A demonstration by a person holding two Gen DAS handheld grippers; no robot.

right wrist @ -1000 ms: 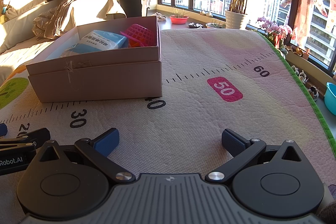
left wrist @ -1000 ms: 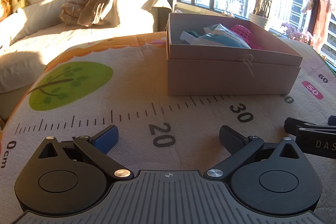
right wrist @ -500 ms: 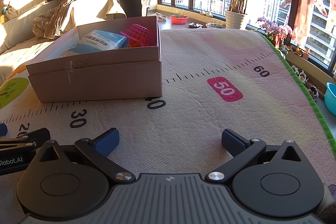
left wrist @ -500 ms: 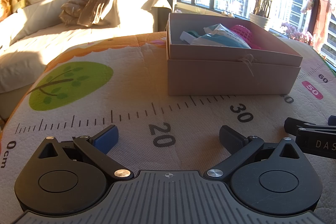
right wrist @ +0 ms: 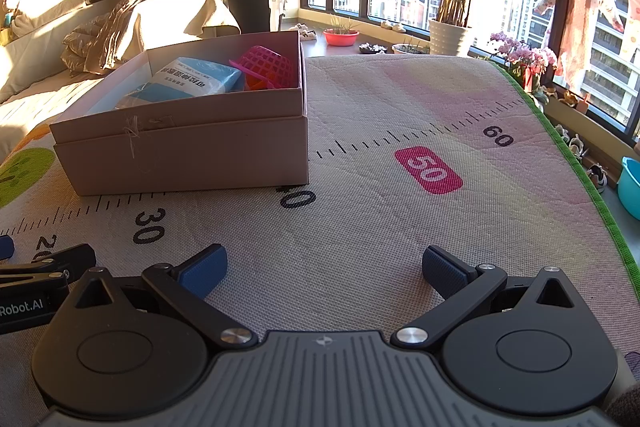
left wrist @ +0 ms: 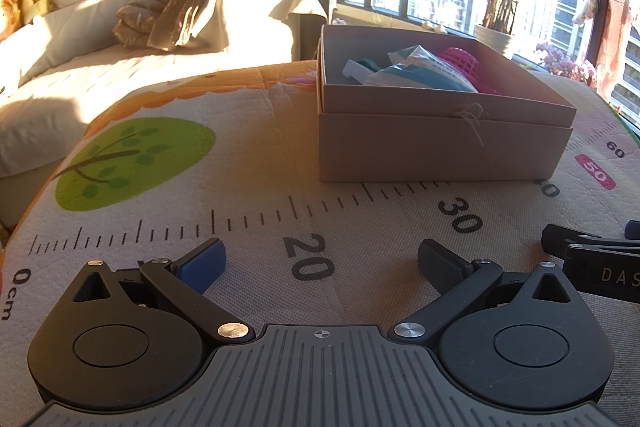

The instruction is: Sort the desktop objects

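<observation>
A beige cardboard box (left wrist: 440,147) (right wrist: 192,155) stands on the ruler-printed mat (left wrist: 260,167) (right wrist: 380,131), ahead of both grippers. Inside it lie a blue-white packet (right wrist: 192,81) (left wrist: 420,75), a pink mesh basket (right wrist: 266,65) (left wrist: 460,61) and a pale flat item (left wrist: 356,69). My left gripper (left wrist: 320,261) rests low over the mat near the 20 mark, open with nothing between its fingers. My right gripper (right wrist: 324,267) sits near the 40 mark, also open and holding nothing. Each gripper shows at the edge of the other's view.
A sofa with pillows and a crumpled blanket (left wrist: 192,11) lies behind the mat on the left. Windows, potted plants (right wrist: 452,27) and a red bowl (right wrist: 340,37) line the sill beyond. The mat's green edge (right wrist: 560,147) runs along the right, with a blue tub (right wrist: 630,187) past it.
</observation>
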